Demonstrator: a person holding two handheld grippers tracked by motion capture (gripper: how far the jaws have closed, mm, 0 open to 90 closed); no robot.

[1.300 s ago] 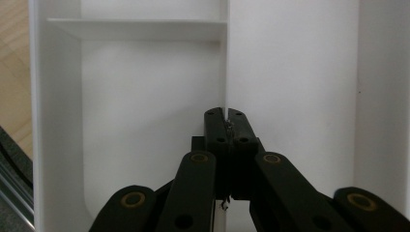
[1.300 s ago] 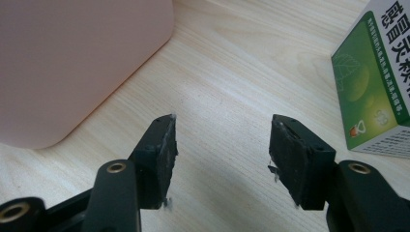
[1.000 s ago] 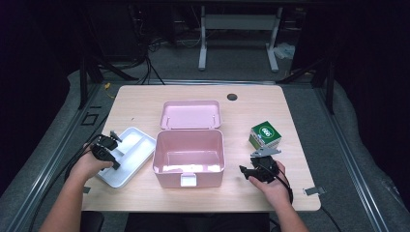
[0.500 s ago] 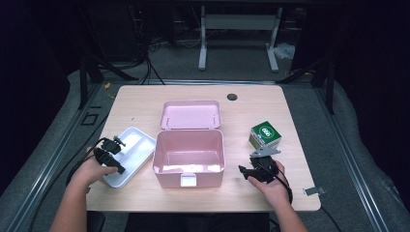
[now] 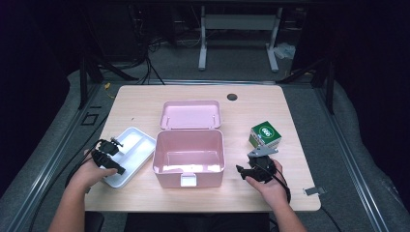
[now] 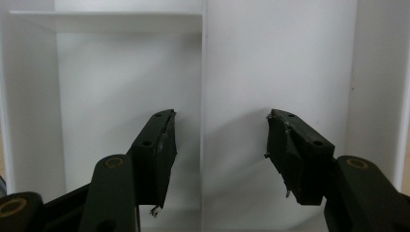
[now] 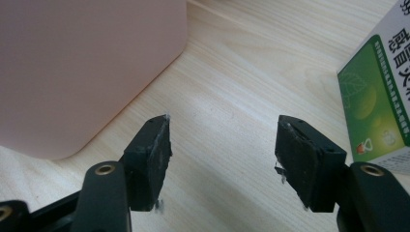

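While the left gripper (image 5: pixel 107 155) hangs over the white tray (image 5: pixel 140 142) at the near left of the tabletop (image 5: pixel 140 104), its jaws have just been opening and now stand wide apart with nothing pressed between them. From the left gripper view, the jaws straddle the tray's upright divider (image 6: pixel 202 96), one jaw over each compartment, and neither pad touches it. The tray lies just left of the pink box (image 5: pixel 189 157), close against its side; whether the two touch cannot be told.

That box sits at the middle of the tabletop with its lid (image 5: pixel 190 114) thrown back toward the far side, and its inside shows bare pink walls and floor.

At the near right, the right gripper (image 5: pixel 251 170) rests low by the tabletop in the person's hand, jaws apart and lately easing wider, holding nothing. In the right gripper view, bare wood lies between the jaws, the box corner (image 7: pixel 87 72) to the left and the green-and-white carton (image 7: pixel 382 96) to the right. The carton stands just beyond that gripper, well right of the box.
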